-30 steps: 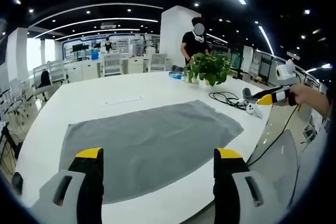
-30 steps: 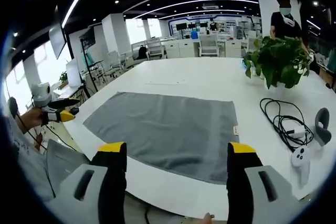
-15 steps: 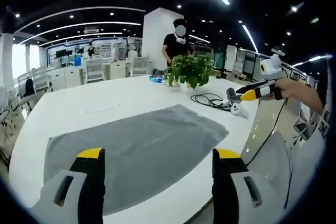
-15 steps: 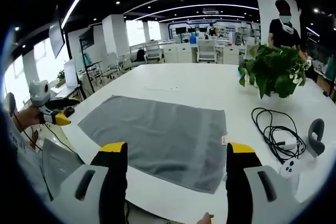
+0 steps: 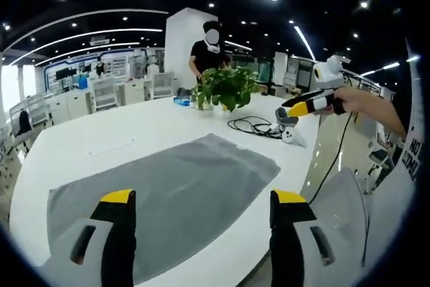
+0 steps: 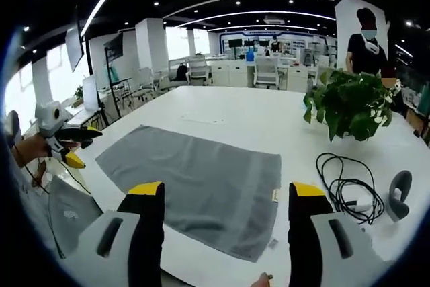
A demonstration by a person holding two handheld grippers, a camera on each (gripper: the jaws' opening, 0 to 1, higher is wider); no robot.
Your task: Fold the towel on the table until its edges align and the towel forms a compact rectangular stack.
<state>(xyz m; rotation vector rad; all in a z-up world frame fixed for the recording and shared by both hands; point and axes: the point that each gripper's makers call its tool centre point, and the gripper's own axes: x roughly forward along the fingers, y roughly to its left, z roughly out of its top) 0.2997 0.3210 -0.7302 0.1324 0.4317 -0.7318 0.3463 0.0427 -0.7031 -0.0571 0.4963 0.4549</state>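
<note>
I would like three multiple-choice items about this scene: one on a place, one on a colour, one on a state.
1. Where does the leafy green potted plant stand?
A. on the white table
B. on the floor
C. on a chair

2. What colour is the flat rectangular cloth towel?
A. red
B. grey
C. blue

3. How does the towel lie?
A. folded into a stack
B. rolled up
C. spread flat, unfolded

Answers: 1 A, its pot rests on the white table beyond the black coiled cable. 2 B, it is grey in both views. 3 C, one flat layer lies open, with no fold.
</note>
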